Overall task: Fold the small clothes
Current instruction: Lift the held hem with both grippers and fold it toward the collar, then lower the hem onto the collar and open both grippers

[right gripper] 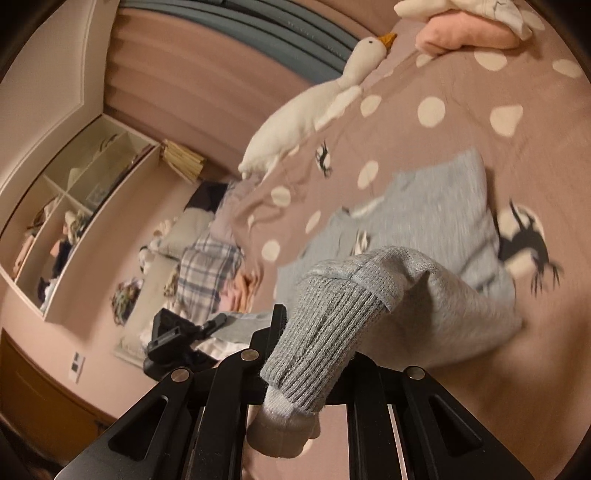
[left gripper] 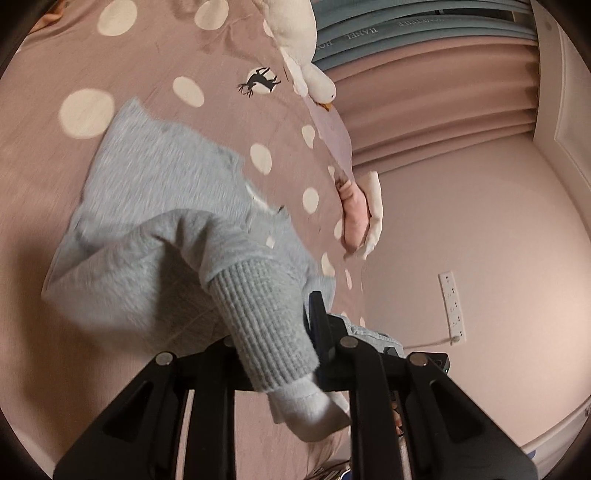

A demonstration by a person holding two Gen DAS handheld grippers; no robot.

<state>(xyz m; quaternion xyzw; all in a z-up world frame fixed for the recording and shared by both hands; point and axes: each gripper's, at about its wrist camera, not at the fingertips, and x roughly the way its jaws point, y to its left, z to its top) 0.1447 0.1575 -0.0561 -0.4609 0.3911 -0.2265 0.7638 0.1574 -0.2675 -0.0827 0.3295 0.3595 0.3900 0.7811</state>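
A small light-grey knitted garment (left gripper: pixel 159 192) (right gripper: pixel 436 206) lies partly spread on the pink dotted bedcover (left gripper: pixel 147 55) (right gripper: pixel 461 92), its near end lifted off the bed. My left gripper (left gripper: pixel 280 317) is shut on one ribbed cuff (left gripper: pixel 266 332), whose white lining hangs toward the camera. My right gripper (right gripper: pixel 317 325) is shut on the other ribbed cuff (right gripper: pixel 325 332). In each view the cuff hides one finger, and the cloth is blurred by motion. In the right wrist view the left gripper (right gripper: pixel 166 343) shows at the lower left, with grey cloth beside it.
A white plush goose (left gripper: pixel 299 48) (right gripper: pixel 295 118) lies on the bed beyond the garment. Folded pink cloth (left gripper: pixel 356 218) (right gripper: pixel 465 33) sits near the bed's edge. Plaid clothes (right gripper: pixel 207 273), an open shelf unit (right gripper: pixel 74 206), a power strip (left gripper: pixel 452 306) and pink curtains surround the bed.
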